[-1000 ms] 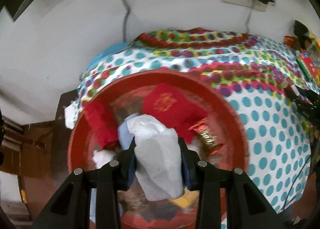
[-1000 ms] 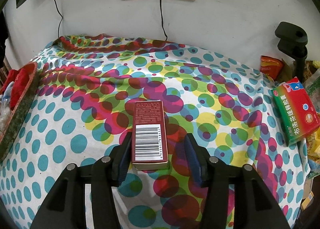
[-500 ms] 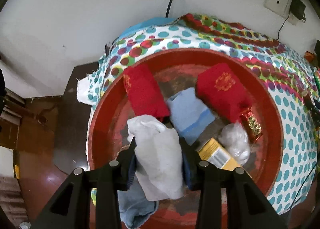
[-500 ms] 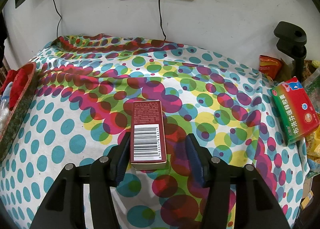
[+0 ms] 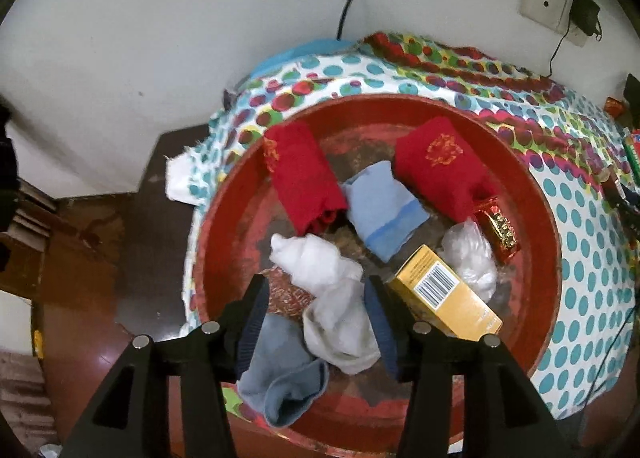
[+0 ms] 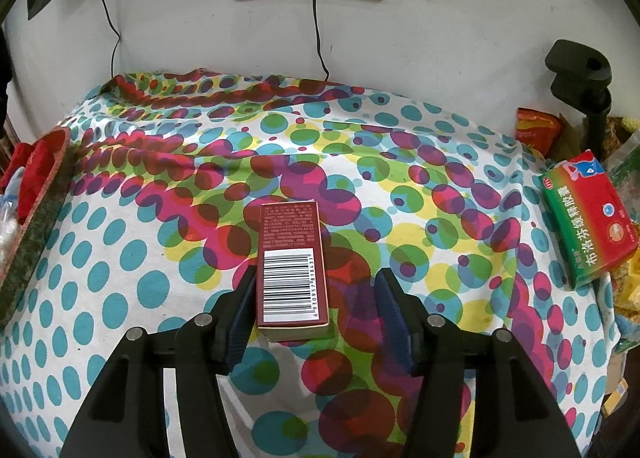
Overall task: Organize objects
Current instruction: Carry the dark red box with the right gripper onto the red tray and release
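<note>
1. Seen only from the left wrist: red basin (image 5: 540,218) interior, with two red towels at 11 (image 5: 304,182) and 1 o'clock (image 5: 440,166), light-blue cloth (image 5: 380,214) at centre, yellow box (image 5: 444,294) at 4, clear plastic bag (image 5: 468,258) and red-gold packet (image 5: 498,230) at 3.
2. Left gripper (image 5: 316,318) opening, jaws wide; white sock (image 5: 336,298) lying loose between them in the basin, no pad pressing; grey sock (image 5: 280,374) draped over the rim at 7.
3. Seen only from the right wrist: maroon box (image 6: 290,266) on the dotted tablecloth (image 6: 120,278); right gripper (image 6: 316,310) opening, left pad just beside the box, right pad clear.
4. Basin cut off at 9 o'clock in the right view.
5. Barcodes visible on both boxes; small print on the maroon box illegible; Chinese writing on the green-red box (image 6: 588,218) at 3.
</note>
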### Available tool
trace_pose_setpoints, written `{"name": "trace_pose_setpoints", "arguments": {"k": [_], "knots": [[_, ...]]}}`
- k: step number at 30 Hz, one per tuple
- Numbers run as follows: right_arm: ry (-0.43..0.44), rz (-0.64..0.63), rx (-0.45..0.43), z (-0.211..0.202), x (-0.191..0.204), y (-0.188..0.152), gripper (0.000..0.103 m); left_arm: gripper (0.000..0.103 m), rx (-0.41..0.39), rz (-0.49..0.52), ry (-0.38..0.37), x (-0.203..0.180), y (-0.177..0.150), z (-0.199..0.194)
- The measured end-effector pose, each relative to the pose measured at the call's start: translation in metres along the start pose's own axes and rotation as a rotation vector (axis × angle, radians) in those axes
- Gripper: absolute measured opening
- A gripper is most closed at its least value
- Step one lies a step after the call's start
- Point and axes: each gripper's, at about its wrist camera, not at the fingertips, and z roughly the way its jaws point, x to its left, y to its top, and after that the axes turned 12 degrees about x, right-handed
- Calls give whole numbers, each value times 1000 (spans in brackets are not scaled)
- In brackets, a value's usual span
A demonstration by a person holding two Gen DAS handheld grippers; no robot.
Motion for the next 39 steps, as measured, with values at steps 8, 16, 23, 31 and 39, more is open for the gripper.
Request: {"name": "trace_pose_setpoints", "arguments": {"k": [8,16,23,31,39], "knots": [[-11,26,55,-3,9,4,27,51,12,-15,10,-36,-27,16],[-29,88,73,-26,24,-4,27,51,-49,6,-93,-46,-35,2],[25,74,44,-58,64,-9,27,51,-62,-2,-114,-40,-41,-6],[80,-20,29,-86,146,1,27,51,-92,10,-146,-30,-48,-20],[132,-140,41,-96,225,13,27,51,-104,-23,-145,-11,-53,-26]]}}
